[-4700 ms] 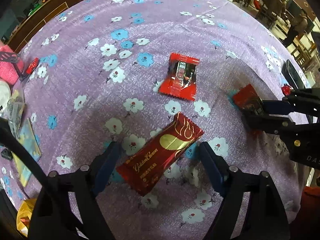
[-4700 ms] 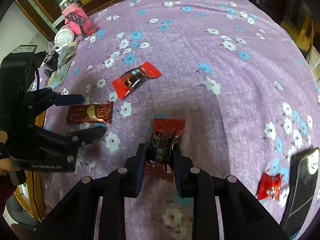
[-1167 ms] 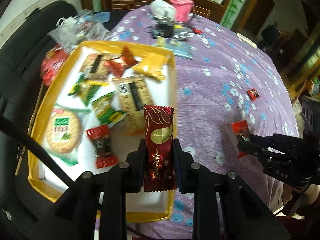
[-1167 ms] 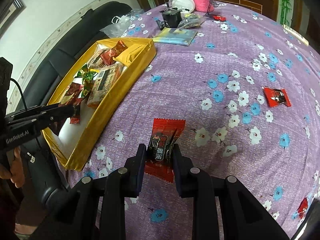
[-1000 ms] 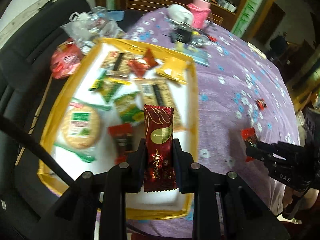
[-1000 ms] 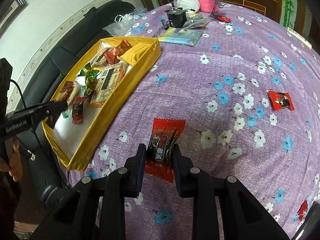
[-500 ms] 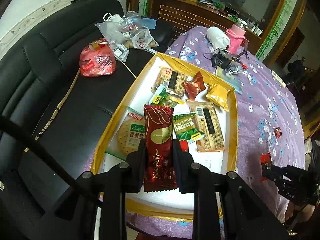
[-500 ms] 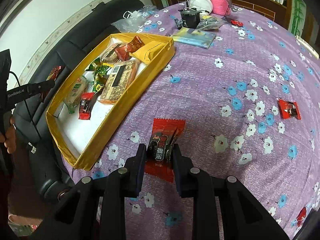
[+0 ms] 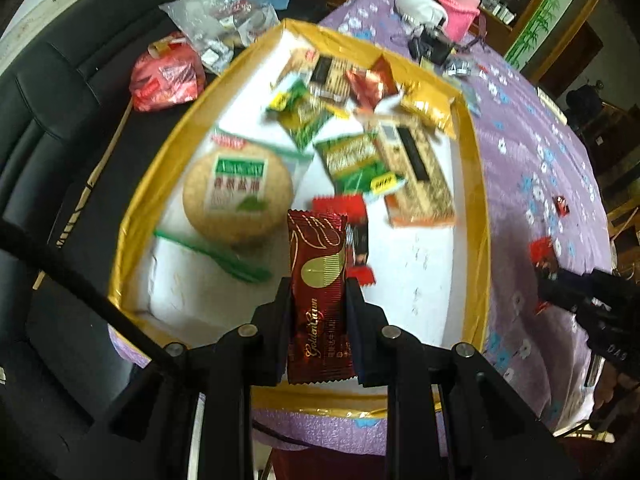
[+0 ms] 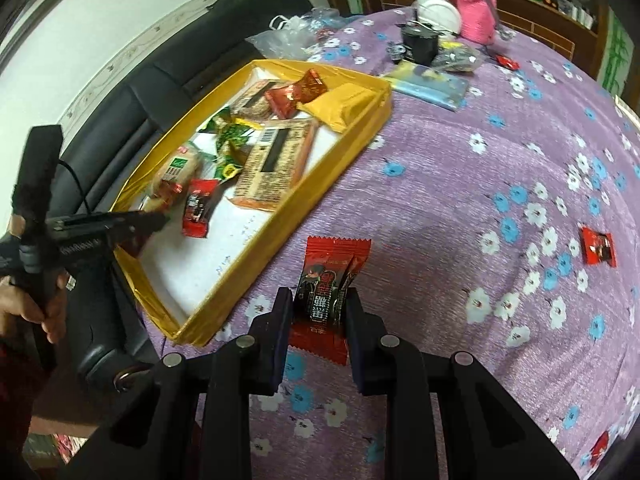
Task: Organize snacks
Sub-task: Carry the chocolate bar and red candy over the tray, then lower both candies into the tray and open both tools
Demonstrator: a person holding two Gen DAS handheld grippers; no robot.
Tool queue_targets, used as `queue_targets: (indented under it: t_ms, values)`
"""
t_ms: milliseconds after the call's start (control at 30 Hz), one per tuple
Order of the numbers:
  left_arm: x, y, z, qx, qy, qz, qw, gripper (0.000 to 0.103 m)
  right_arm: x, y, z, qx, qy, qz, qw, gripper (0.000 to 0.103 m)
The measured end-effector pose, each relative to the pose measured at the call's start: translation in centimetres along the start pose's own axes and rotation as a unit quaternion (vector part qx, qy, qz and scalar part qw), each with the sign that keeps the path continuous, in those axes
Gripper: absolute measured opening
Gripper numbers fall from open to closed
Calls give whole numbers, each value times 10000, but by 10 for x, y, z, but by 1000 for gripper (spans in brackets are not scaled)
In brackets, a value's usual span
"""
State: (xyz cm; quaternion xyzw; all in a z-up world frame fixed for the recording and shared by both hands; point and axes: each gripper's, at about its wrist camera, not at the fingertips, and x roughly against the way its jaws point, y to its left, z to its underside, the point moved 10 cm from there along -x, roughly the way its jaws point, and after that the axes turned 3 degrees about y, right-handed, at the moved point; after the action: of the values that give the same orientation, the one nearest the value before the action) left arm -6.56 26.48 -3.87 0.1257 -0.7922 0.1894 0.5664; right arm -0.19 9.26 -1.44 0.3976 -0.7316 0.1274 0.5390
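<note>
Both jaws are squeezed shut, each holding one snack.

The big yellow box point(image 9: 476, 216) sits at the edge of the purple table point(image 10: 460, 160), with bare white floor near its front. The left gripper point(image 9: 318, 304) hangs over that spot with the long dark red bar point(image 9: 318, 292); I think it should go low, then let go so the bar lies flat. The right gripper point(image 10: 318, 308) holds the small red packet point(image 10: 328, 280) above the cloth, beside the box, and should wait its turn.

Eight snack packets point(image 10: 272, 164) are lying in one yellow cardboard tray point(image 10: 304, 208), three small red wrappers point(image 10: 598, 247) on the table point(image 10: 440, 160); two black tools point(image 9: 318, 300) point(image 10: 318, 304) are each gripping another.
</note>
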Motion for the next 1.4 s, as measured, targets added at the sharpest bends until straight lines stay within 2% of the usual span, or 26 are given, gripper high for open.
queue_targets:
  t_ms: [233, 600, 833, 1300, 1400]
  values:
    - [-17, 1, 6, 28, 163, 12, 9999, 26, -3, 19, -11, 253, 16, -63, 9997, 24]
    - [-16, 9, 8, 16, 129, 37, 9999, 26, -26, 65, -33, 605, 193, -330, 9974, 24]
    - [-16, 9, 8, 3, 116, 93, 9999, 27, -48, 87, -34, 789, 380, -362, 9955, 24]
    - [-16, 8, 8, -74, 117, 114, 9998, 27, -83, 95, -29, 883, 705, -204, 9934, 24]
    - [-16, 8, 8, -81, 113, 116, 9998, 27, -84, 95, -30, 969, 668, -132, 9930, 24]
